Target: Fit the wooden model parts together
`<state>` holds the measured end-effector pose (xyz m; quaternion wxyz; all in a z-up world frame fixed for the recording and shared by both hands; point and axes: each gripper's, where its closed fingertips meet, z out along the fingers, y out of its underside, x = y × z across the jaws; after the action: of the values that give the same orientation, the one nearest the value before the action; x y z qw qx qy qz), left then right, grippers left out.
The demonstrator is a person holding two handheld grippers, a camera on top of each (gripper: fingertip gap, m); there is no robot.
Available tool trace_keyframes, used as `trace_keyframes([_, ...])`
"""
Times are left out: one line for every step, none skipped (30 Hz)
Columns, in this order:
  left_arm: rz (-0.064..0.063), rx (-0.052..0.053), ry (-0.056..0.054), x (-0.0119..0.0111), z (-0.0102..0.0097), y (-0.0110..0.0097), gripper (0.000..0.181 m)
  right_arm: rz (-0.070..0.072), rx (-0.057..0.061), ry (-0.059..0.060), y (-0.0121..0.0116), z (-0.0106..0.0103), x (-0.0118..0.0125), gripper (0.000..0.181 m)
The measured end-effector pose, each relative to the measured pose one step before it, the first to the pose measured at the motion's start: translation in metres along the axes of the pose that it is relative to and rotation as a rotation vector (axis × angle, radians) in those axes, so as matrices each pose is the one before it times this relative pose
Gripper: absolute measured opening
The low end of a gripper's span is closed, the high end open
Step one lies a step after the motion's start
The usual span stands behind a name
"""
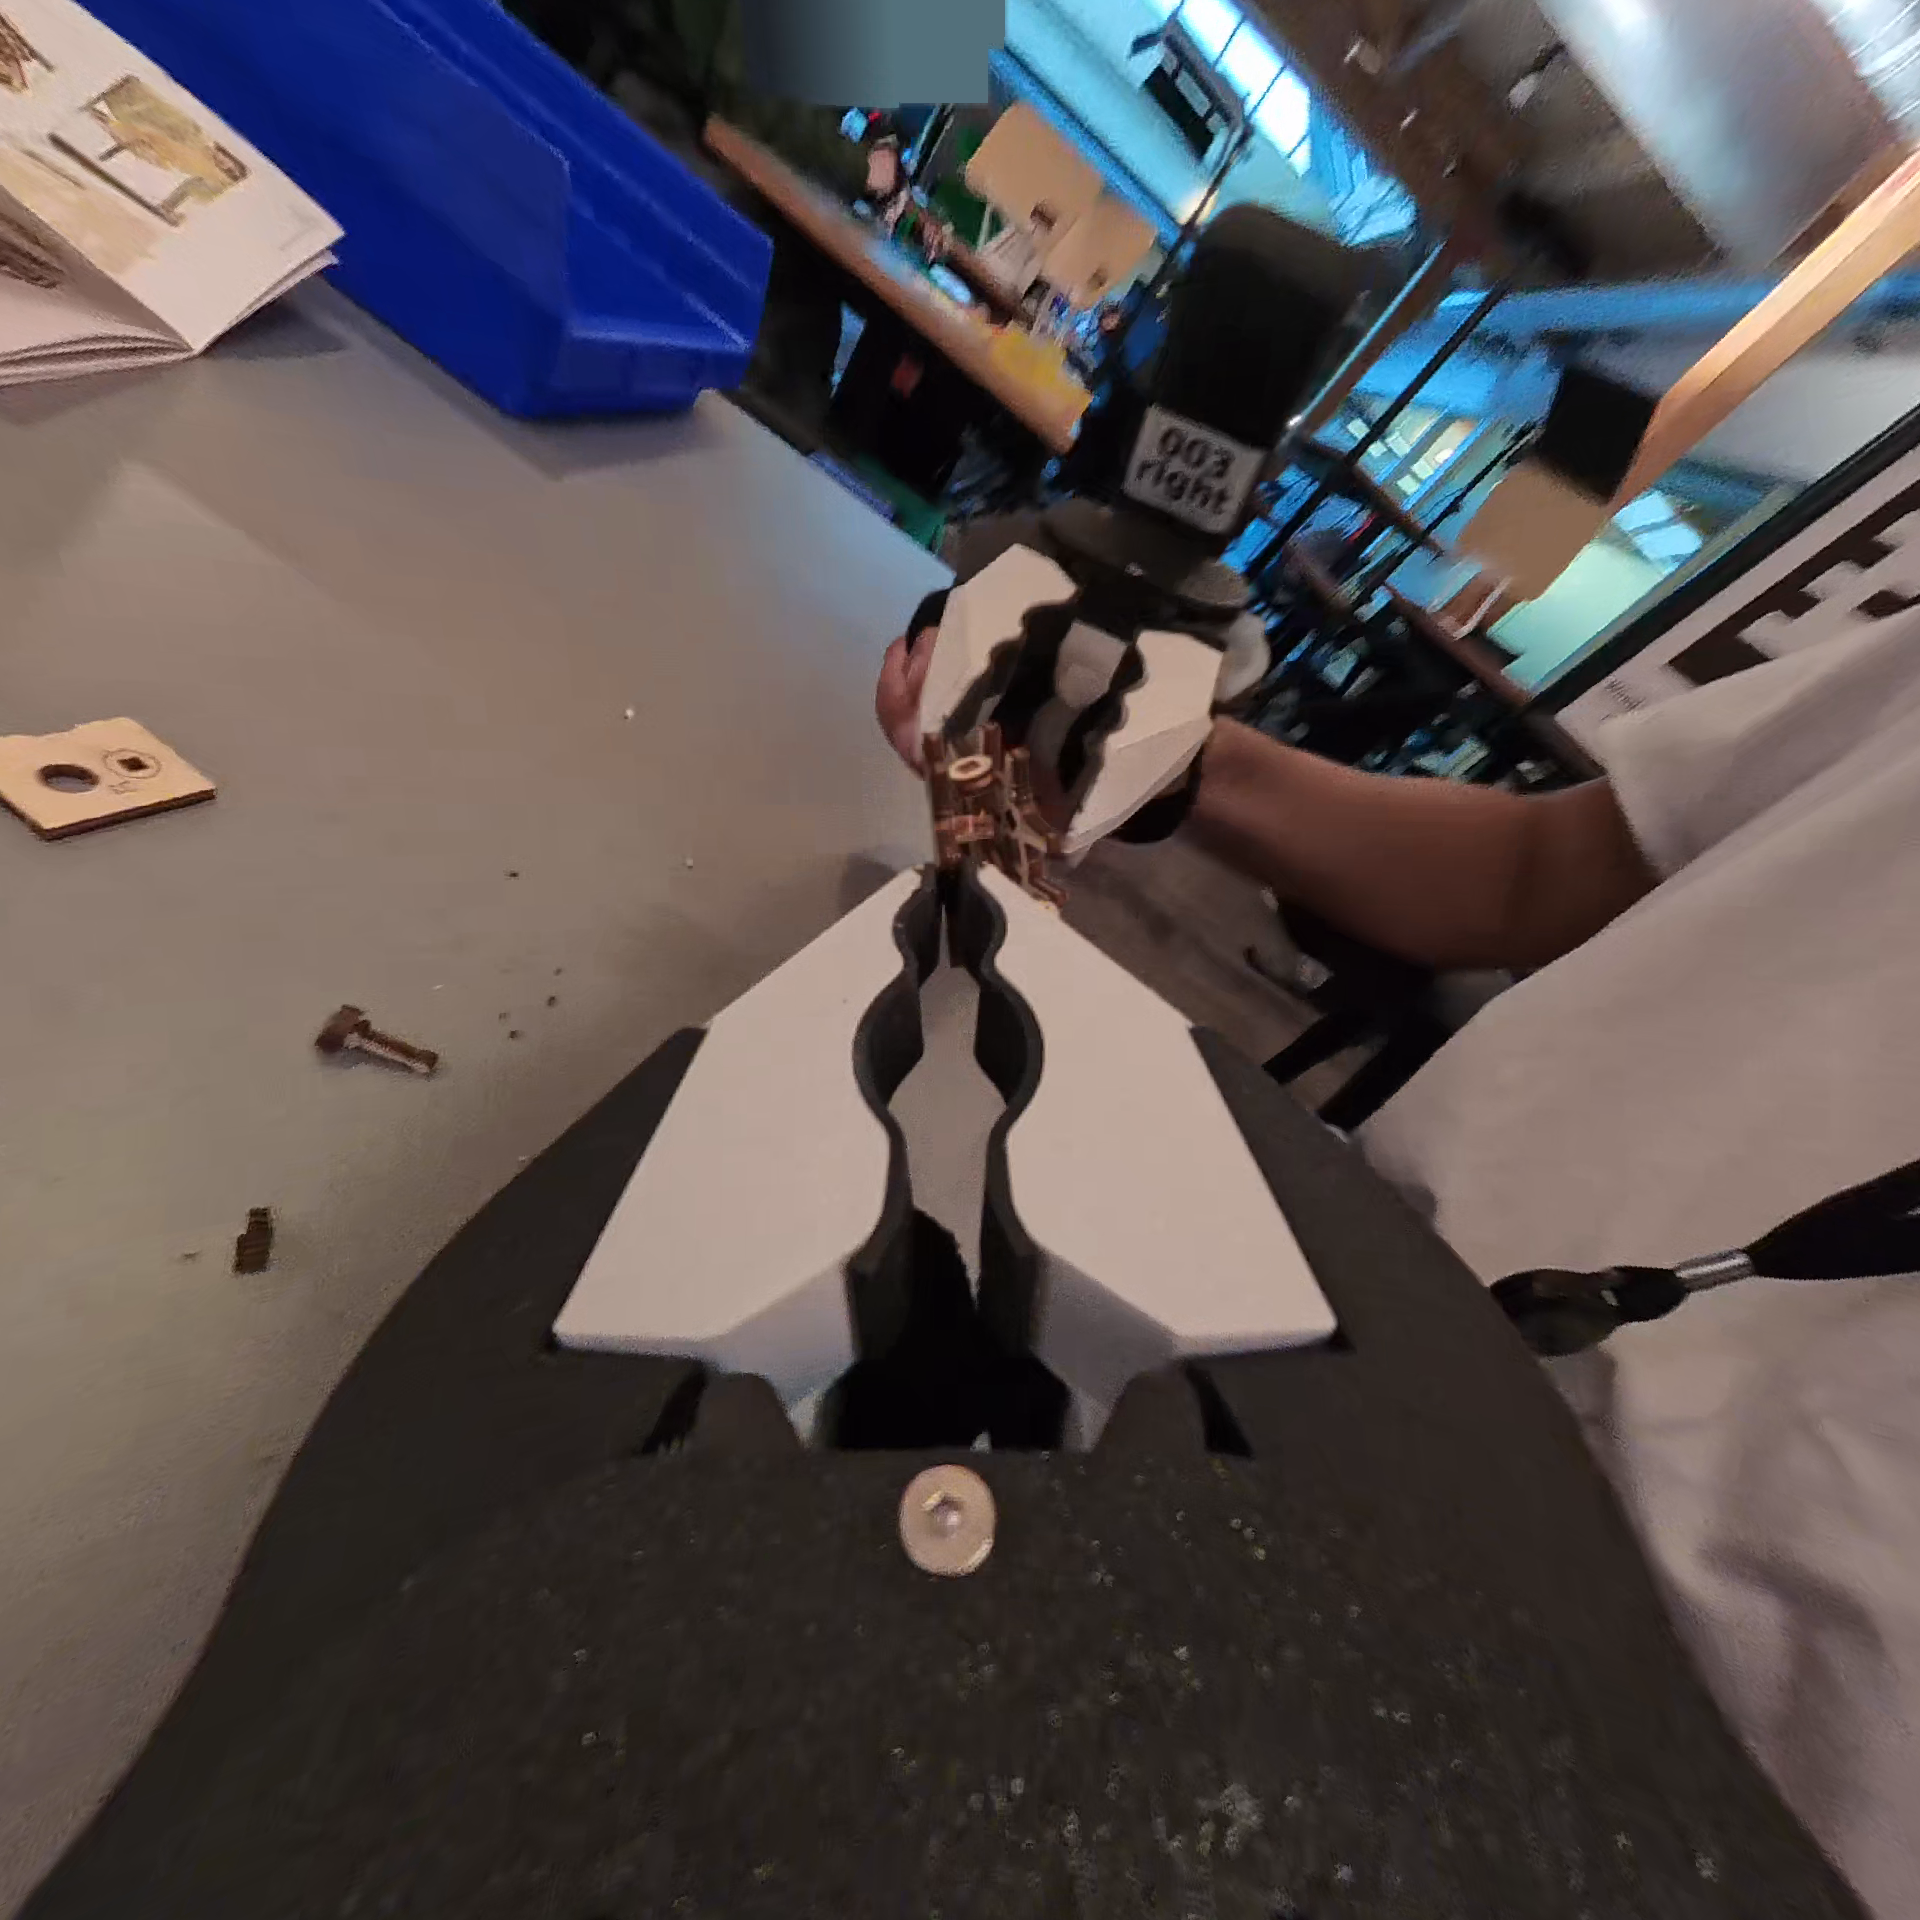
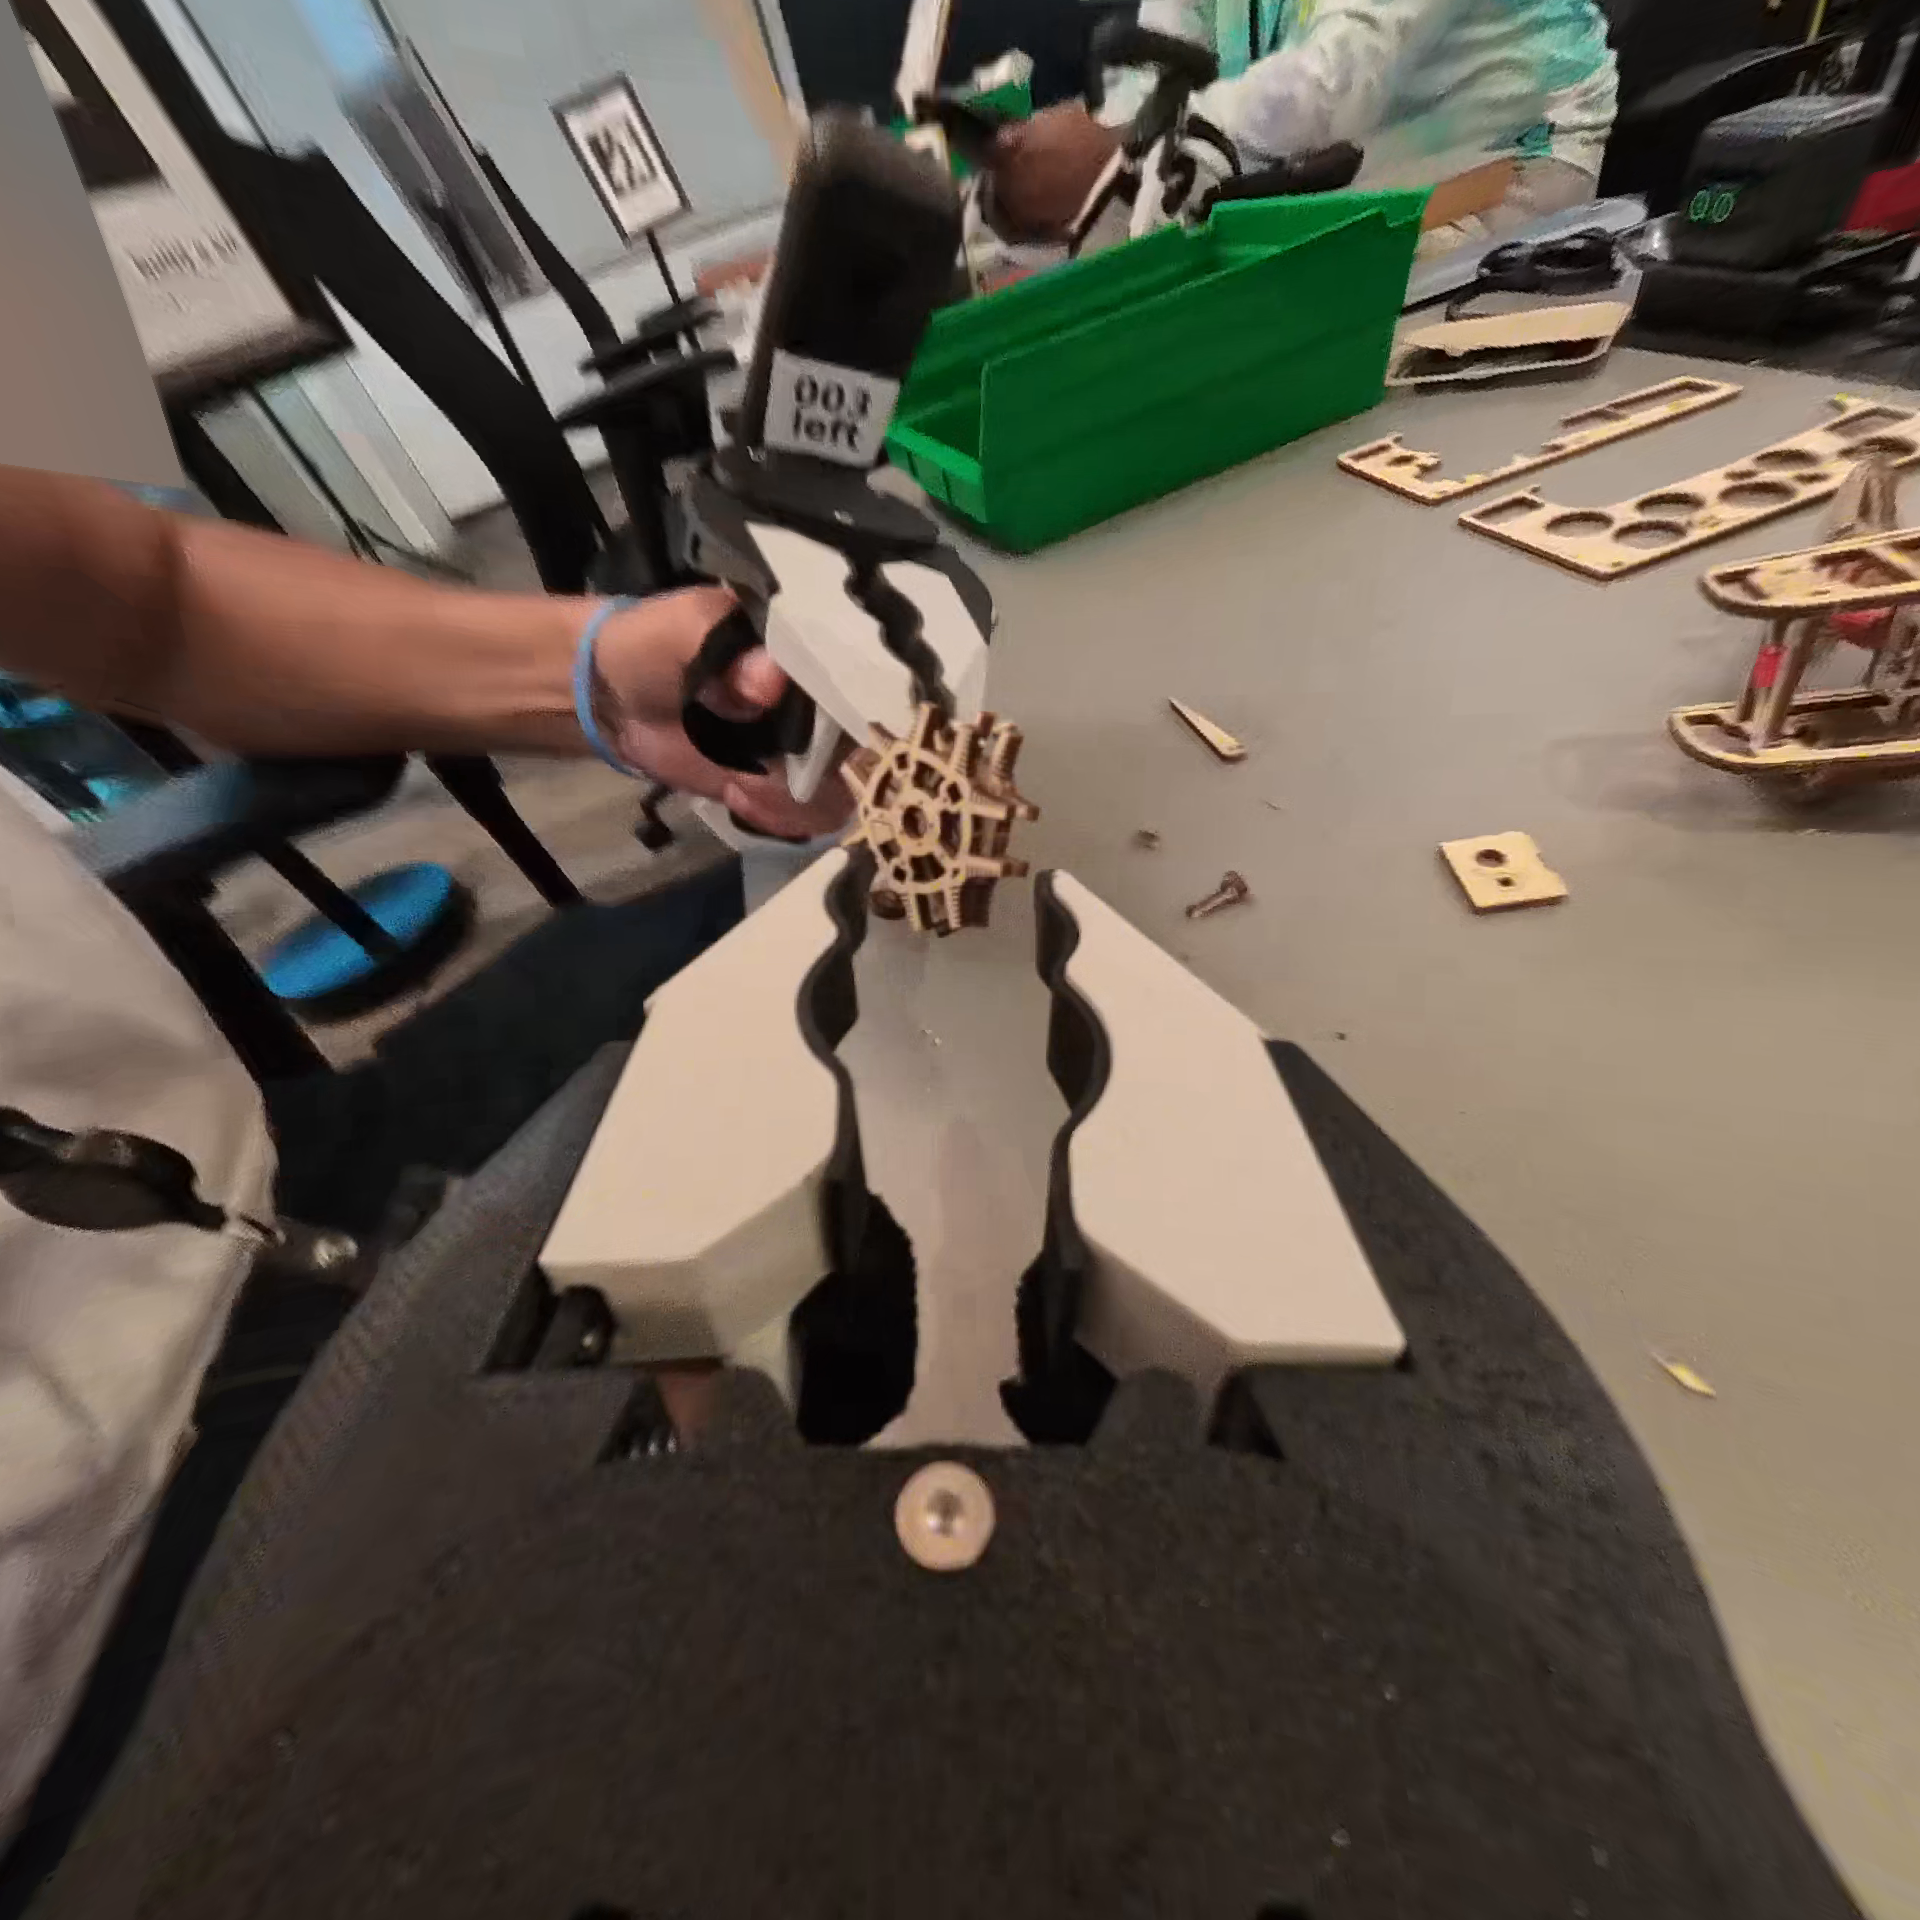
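The left gripper (image 1: 948, 883) is pinching the rim of the wooden gear assembly (image 2: 940, 821) between nearly closed jaws, holding it up in the air above the edge of the grey table (image 2: 1455, 1091). The right gripper (image 2: 940, 883) is facing it with its jaws spread wide, its left fingertip (image 2: 831, 883) lying just beside the assembly without gripping it. A small wooden plate (image 2: 1501, 871), a wooden pin (image 2: 1218, 896) and a partly built wooden model (image 2: 1808, 665) are lying on the table nearby.
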<state>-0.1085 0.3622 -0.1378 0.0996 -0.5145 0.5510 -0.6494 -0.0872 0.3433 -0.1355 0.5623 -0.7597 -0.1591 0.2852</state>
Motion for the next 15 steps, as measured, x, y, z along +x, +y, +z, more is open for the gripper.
trace_keyframes([-0.0178,0.0169,0.0302,0.00222,-0.00104,-0.00171,0.0,0.0292,0.0226,-0.0104,-0.00357,0.00143,-0.00015,0.033])
trace_keyframes([-0.0179,0.0191,0.0196,0.0009,-0.00068,-0.00195,0.0,0.0288,0.0265,-0.0184,-0.00442,0.00168,-0.00177,0.032])
trace_keyframes([-0.0136,0.0141,0.0106,-0.00009,-0.00028,-0.00099,0.0,0.0336,0.0124,-0.0132,-0.00245,0.00263,-0.0006,0.031])
trace_keyframes([-0.0072,-0.0016,0.0053,-0.00059,0.00037,0.00105,0.0,0.0239,-0.0024,0.0095,-0.00004,0.00253,0.00305,0.028])
trace_keyframes([-0.0015,-0.0079,-0.008,-0.00213,0.00083,0.00228,0.0,0.0077,0.0014,-0.0031,0.00018,0.00191,0.00091,0.025])
trace_keyframes([-0.0046,-0.0003,-0.0048,-0.00151,0.00047,0.00126,0.0,0.0045,0.0029,0.0112,0.00045,0.00114,0.00283,0.023])
trace_keyframes([-0.0132,0.0013,-0.0033,-0.0018,0.00008,0.00085,0.0,0.0028,0.0001,0.0073,0.00087,0.00031,0.00279,0.019])
trace_keyframes([-0.0116,-0.0027,-0.019,-0.00404,-0.00015,0.00118,0.0,0.0095,-0.0083,0.0005,0.0022,0.00025,0.00185,0.019])
trace_keyframes([-0.0042,-0.0042,-0.028,-0.00502,-0.00029,0.00139,0.0,0.0009,-0.013,-0.0018,0.00322,-0.00018,0.00124,0.014])
trace_keyframes([-0.0082,-0.0052,-0.0233,-0.00452,-0.00008,0.00165,0.0,0.0029,-0.0056,-0.0036,0.00243,0.00017,0.00036,0.014])
trace_keyframes([-0.0083,0.0009,-0.0134,-0.00313,-0.00008,0.001,0.0,0.0017,0.0021,-0.0175,0.00122,0.00068,-0.00194,0.013])
trace_keyframes([-0.0062,0.0014,-0.0026,-0.00134,0.00025,0.00057,0.0,0.01,-0.0014,0.0002,0.00128,0.00151,0.00023,0.013])
trace_keyframes([-0.0029,-0.0029,-0.0048,-0.001,0.00078,0.00017,0.0,0.0003,-0.0164,-0.0212,0.00346,0.00271,-0.00317,0.013])
trace_keyframes([-0.0034,-0.0023,-0.0017,-0.00029,0.00113,-0.00044,0.0,-0.0226,-0.0379,0.0223,0.00525,0.0021,0.00314,0.013])
trace_keyframes([0.0013,-0.01,-0.006,-0.00127,0.00096,0.0009,0.0,-0.029,-0.0058,0.0389,-0.00083,-0.00249,0.00584,0.009])
